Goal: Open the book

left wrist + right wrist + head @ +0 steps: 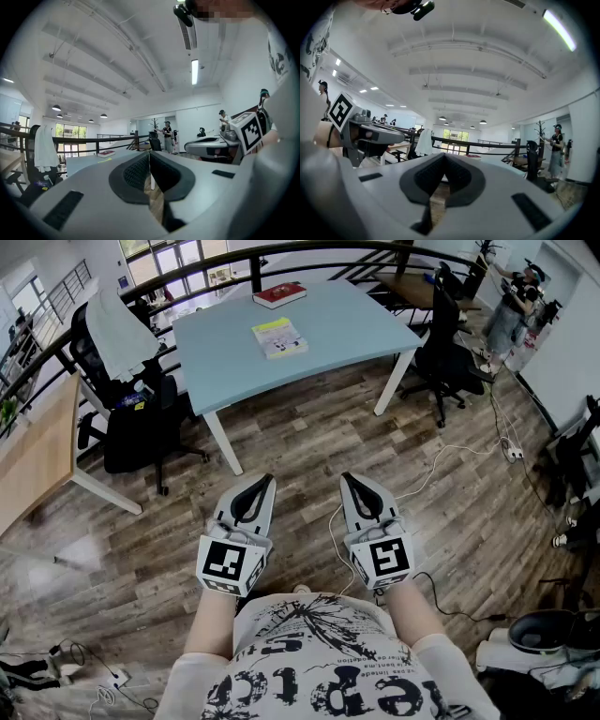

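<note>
A yellow-and-white book (279, 337) lies shut on the light blue table (328, 324), far ahead of me. A red book (279, 294) lies shut at the table's far edge and shows small in the left gripper view (107, 153). Both grippers are held level close to my body, over the wooden floor and well short of the table. The left gripper (266, 482) (149, 153) is shut with nothing in it. The right gripper (349, 480) (444, 155) is also shut and empty. Each gripper shows at the side of the other's view.
A black office chair with a white garment (120, 338) stands left of the table, another black chair (448, 348) to its right. A wooden desk (37, 451) is at the far left. Cables (450, 460) trail over the floor. A dark railing (309, 251) runs behind the table.
</note>
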